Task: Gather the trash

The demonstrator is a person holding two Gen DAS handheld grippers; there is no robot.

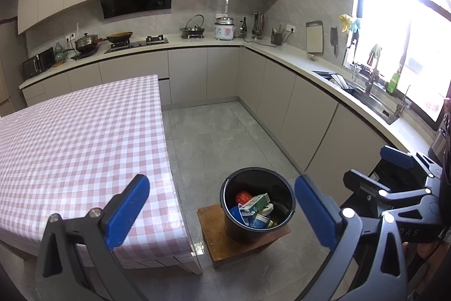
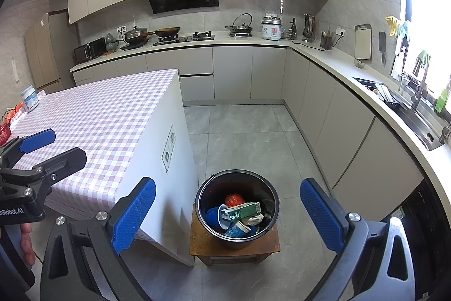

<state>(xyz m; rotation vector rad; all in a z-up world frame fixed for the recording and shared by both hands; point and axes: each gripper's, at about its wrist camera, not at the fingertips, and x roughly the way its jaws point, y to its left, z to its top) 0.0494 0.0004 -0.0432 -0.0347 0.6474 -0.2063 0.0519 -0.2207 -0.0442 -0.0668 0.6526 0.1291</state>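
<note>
1. Left wrist view: left tongs (image 1: pixel 222 212) spread wide, nothing between the blue pads (image 1: pixel 128 212), held in the air above the floor (image 1: pixel 225 131).
2. Black bucket (image 1: pixel 258 227) sits between the two pads in this view, standing upright on a small wooden stool (image 1: pixel 217 241) on the floor, just beside the corner of the bench (image 1: pixel 79 137).
3. Bucket holds trash: green carton (image 1: pixel 255 203) lying on top, red crumpled wrapper (image 1: pixel 243 197) behind it, blue cup (image 1: pixel 236 213) on its side, white crumpled piece (image 1: pixel 267 209), other bits underneath too small to tell.
4. Bench carries a pink-and-white checked cloth; the part in left view is bare.
5. Right tongs (image 1: pixel 366 168) show at the right edge of left view, pointing left, well apart from the bucket.
6. Right wrist view: right tongs (image 2: pixel 228 216) also gaping wide, nothing gripped, hanging over the bucket (image 2: pixel 270 219) and stool (image 2: pixel 234 248).
7. Same trash seen from here: green carton (image 2: pixel 242 212), red wrapper (image 2: pixel 234 200), blue cup (image 2: pixel 215 216).
8. Left tongs (image 2: pixel 46 148) at the left edge of right view, over the bench edge (image 2: pixel 118 114), empty.
9. Far left end of the bench: a white tub with blue label (image 2: pixel 29 98) upright, and red items (image 2: pixel 7 123) at the frame edge, cannot tell what.
10. A hand (image 2: pixel 26 243) is partly visible low left, on the left tongs' handle.
</note>
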